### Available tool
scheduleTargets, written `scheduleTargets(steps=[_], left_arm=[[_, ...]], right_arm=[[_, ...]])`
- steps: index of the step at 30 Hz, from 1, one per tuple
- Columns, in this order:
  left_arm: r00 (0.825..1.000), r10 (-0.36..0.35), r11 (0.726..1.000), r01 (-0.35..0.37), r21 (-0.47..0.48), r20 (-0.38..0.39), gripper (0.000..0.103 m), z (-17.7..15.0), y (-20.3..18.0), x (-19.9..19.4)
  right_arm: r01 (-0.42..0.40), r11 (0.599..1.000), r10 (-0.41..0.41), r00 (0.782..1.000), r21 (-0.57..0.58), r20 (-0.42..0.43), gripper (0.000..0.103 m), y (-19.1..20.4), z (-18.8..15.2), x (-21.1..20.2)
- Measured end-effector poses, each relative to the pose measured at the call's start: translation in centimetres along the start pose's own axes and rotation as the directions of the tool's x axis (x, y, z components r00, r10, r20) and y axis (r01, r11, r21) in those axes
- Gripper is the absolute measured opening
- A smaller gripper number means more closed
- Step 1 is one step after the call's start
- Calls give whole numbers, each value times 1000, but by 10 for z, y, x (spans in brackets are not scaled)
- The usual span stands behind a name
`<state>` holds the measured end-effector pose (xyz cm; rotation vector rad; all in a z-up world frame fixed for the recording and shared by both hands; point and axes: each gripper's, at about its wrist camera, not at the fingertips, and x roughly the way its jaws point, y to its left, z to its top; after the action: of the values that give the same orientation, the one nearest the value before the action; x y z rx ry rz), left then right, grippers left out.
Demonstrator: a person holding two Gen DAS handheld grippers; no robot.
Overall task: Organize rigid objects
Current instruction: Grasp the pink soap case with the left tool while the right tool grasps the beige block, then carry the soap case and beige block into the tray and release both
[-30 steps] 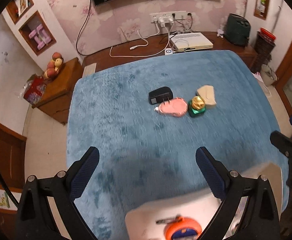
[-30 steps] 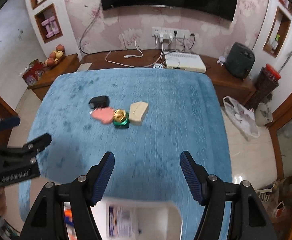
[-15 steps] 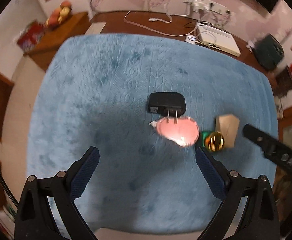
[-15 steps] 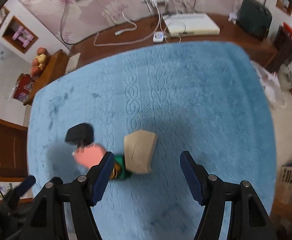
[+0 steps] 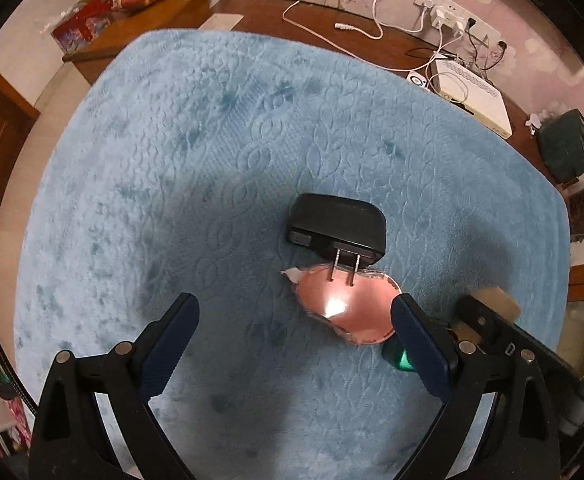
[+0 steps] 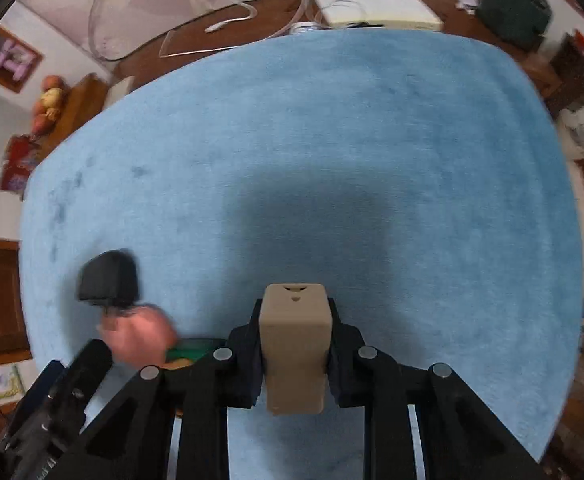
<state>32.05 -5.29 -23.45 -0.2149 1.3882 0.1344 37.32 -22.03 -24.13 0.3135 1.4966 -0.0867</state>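
While the tan block (image 6: 294, 344) sat clamped between the right gripper (image 6: 294, 354) jaws above the blue blanket (image 6: 372, 140), the left gripper (image 5: 292, 340) hung spread near the black charger (image 5: 338, 228) at twelve o'clock, so lifting out seemingly came next.

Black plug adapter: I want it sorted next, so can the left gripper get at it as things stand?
Probably yes. The left gripper is open and the black plug adapter lies uncovered ahead on the blue blanket. Only its prongs overlap the pink pouch in between.
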Motion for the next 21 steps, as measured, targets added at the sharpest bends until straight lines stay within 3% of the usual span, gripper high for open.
scheduleTargets(steps=[10,12,15,17,21], left_arm=[[999,21,998,-23,-51,-48,97,4,-21,20],[997,36,996,-41,-76,-67,91,4,-21,26],[996,-18,991,6,-136,-85,83,4,-16,31],[995,-50,988,37,-150,-82,72,4,-16,29],[997,-17,994,10,-109,-70,71,3,-24,25]], right_arm=[[5,1000,-5,1000,-12,6,25,-27,-16,-7],[6,1000,-6,1000,-16,7,25,-28,-16,-8],[3,1000,-2,1000,-21,6,25,-30,-17,-9],[3,1000,-3,1000,-27,8,25,-31,-19,-11],[7,999,-7,1000,-38,7,25,-36,-26,-14]])
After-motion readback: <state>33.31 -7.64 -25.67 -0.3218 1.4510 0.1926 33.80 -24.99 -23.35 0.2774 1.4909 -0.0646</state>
